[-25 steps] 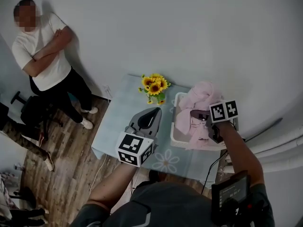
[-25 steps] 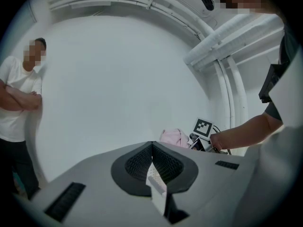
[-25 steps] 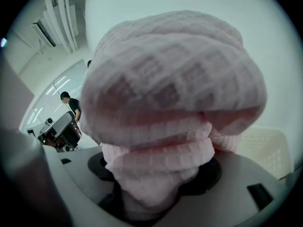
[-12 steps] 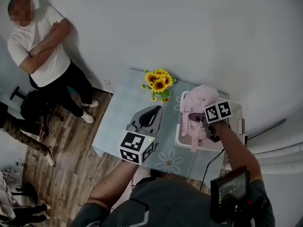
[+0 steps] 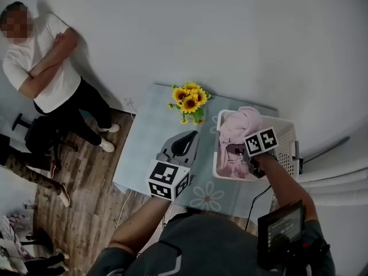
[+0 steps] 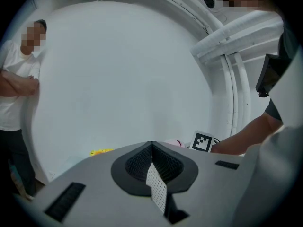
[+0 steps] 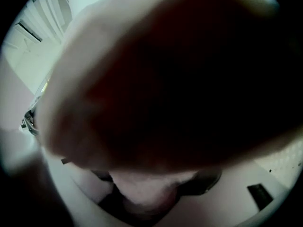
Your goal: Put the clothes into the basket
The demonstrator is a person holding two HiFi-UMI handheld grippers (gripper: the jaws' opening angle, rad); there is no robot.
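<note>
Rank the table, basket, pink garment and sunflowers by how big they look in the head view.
Largest to smallest:
1. table
2. basket
3. pink garment, lying within the basket's outline
4. sunflowers
All sit at about the same distance from the camera, so the order looks reliable.

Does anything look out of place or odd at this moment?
Nothing is spilled or damaged. One oddity: the pink clothes, bunched in the right hand-held gripper at the basket, drape across that gripper's camera and block most of its view.
</note>
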